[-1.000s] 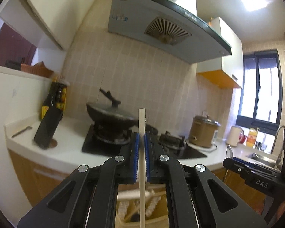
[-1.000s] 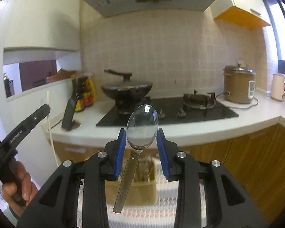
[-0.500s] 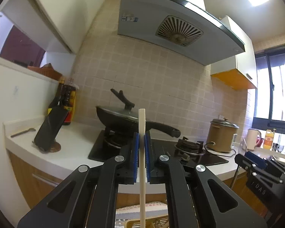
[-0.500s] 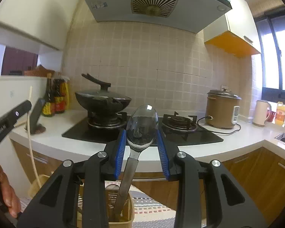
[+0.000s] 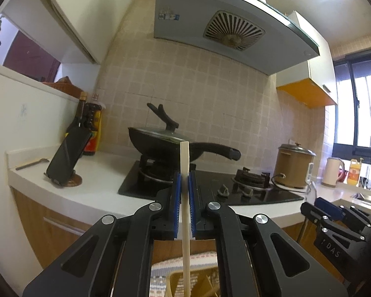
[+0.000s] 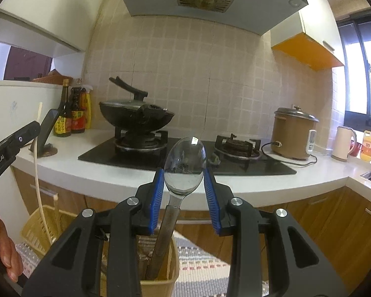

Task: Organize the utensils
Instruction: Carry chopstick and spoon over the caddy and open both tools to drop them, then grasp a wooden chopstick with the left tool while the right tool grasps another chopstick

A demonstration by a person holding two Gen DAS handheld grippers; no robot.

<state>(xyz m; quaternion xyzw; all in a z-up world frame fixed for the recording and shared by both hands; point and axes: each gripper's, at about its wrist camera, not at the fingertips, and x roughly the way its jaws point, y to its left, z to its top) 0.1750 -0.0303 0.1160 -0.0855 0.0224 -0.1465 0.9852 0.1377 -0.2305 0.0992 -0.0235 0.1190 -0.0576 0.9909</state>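
Both pairs of jaws held utensils upright: the left gripper (image 5: pixel 184 198) clamped a pale chopstick (image 5: pixel 184 173), the right gripper (image 6: pixel 184 185) a steel spoon (image 6: pixel 185 165) hanging into the beige holder (image 6: pixel 158 284) directly below.

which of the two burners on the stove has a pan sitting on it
The left burner, nearer the sauce bottles, carries the lidded black wok; the right burner, beside the rice cooker, is bare.

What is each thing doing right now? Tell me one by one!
Left gripper: shut on pale chopstick, upright.
Right gripper: holds shiny metal spoon, bowl up, handle down in yellow plastic basket.
Black wok: lidded, on stove burner.
Brown rice cooker: lid on, plugged in.
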